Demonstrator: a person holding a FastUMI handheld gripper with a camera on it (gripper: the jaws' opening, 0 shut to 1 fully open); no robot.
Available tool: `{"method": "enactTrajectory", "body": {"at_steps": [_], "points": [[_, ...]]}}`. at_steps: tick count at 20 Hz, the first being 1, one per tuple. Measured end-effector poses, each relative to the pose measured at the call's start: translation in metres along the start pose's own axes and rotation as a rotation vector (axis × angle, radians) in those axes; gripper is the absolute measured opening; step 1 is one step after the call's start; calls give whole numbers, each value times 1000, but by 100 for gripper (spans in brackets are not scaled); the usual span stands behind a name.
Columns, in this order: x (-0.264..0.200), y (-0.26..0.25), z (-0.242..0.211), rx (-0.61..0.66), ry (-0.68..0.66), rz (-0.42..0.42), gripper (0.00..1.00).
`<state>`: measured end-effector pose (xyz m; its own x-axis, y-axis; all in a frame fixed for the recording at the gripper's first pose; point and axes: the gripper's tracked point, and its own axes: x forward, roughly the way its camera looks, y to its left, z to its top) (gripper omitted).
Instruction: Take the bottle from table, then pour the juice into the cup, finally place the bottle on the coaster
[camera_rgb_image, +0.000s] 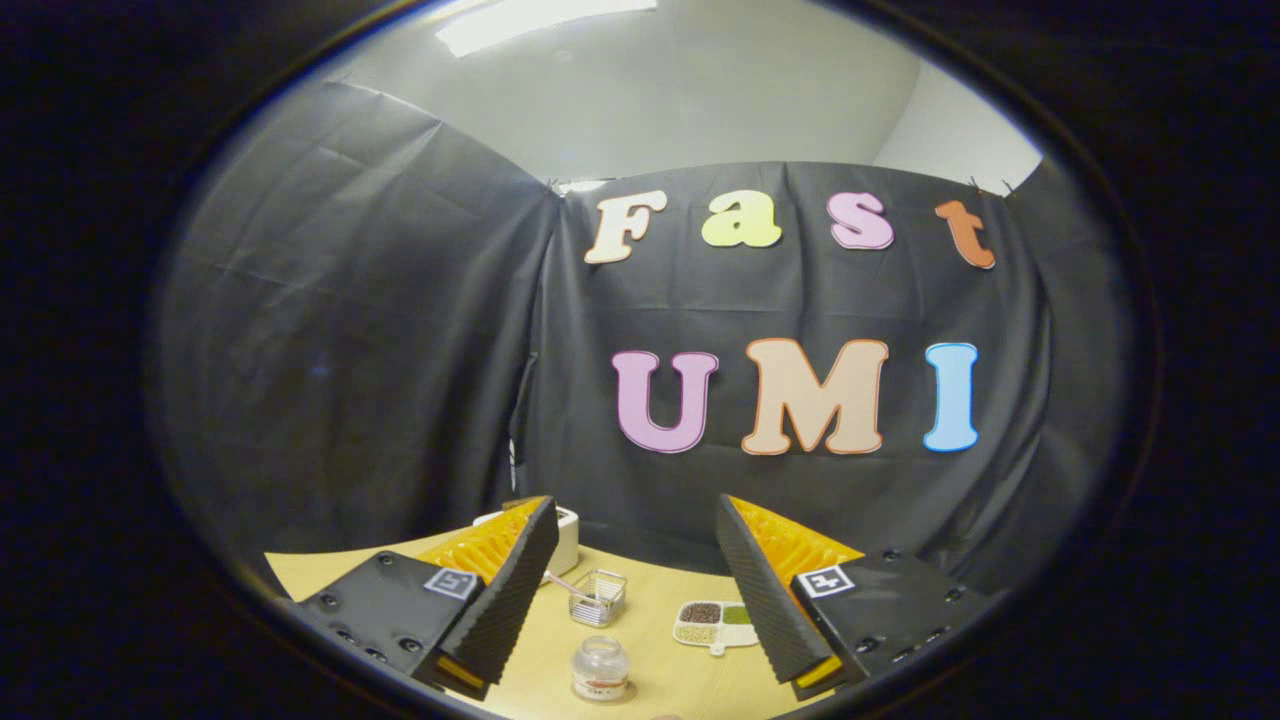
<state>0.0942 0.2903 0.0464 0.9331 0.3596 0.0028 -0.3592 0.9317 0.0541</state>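
Two ribbed fingers of the gripper (636, 585) stand wide apart, nothing between them. Below that gap, a small clear bottle (600, 668) stands upright on the pale wooden desk (660, 600) — beyond it a wire basket (598, 597), a divided dish (716, 624) of grains.

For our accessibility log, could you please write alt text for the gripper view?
The gripper is open and holds nothing above a wooden table. Between its fingers sit a small bottle, a clear square container and a divided dish of grains, with a white container behind the left finger.
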Motion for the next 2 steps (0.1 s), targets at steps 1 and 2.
{"method": "enactTrajectory", "body": {"at_steps": [1, 2], "points": [[-3, -10, 4, 4, -1, -12, 99], [-7, -18, 5, 10, -2, -24, 99]]}}
